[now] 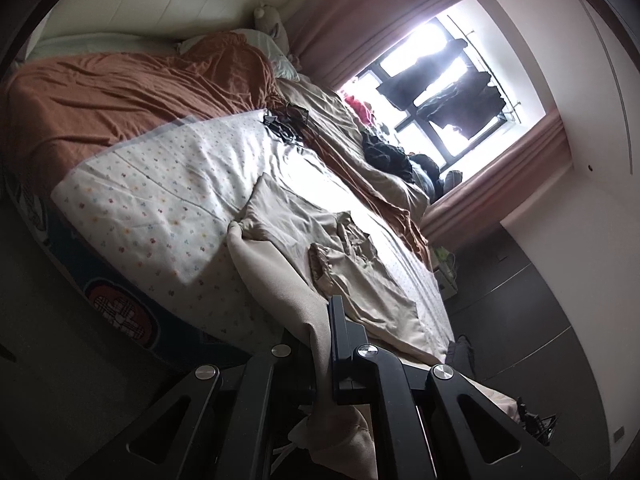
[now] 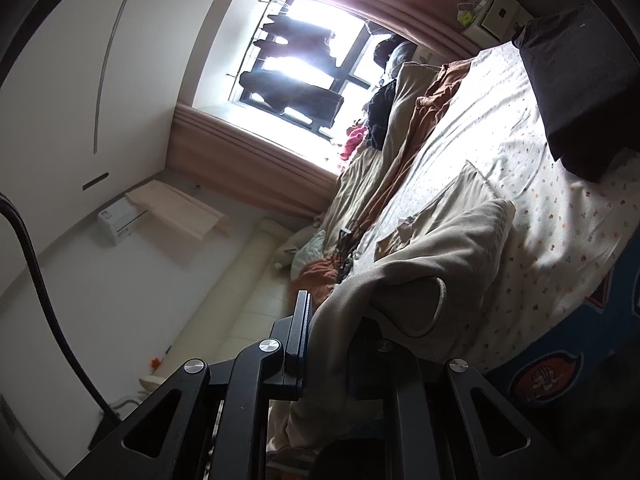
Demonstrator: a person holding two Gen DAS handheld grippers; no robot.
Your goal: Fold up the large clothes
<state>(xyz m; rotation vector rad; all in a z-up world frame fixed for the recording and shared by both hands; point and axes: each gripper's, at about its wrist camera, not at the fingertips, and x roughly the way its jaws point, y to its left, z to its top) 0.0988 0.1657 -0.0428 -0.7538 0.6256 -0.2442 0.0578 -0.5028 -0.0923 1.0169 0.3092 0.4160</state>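
A large beige garment (image 1: 304, 240) lies partly spread on the white dotted bed sheet (image 1: 160, 200), with a sleeve or edge lifted off it. My left gripper (image 1: 316, 320) is shut on a beige fold that runs down between its fingers. In the right wrist view the same beige garment (image 2: 448, 248) hangs from my right gripper (image 2: 332, 320), which is shut on its edge, with a hemmed cuff (image 2: 436, 304) drooping beside the fingers. Both grippers hold the cloth above the near edge of the bed.
A rust-brown duvet (image 1: 120, 92) and beige blanket (image 1: 360, 152) are bunched along the far side. A dark cloth pile (image 1: 384, 152) lies by the window (image 1: 440, 80). A dark grey garment (image 2: 576, 92) lies on the sheet (image 2: 540, 200). A cartoon-print bed side (image 1: 120, 304) faces the floor.
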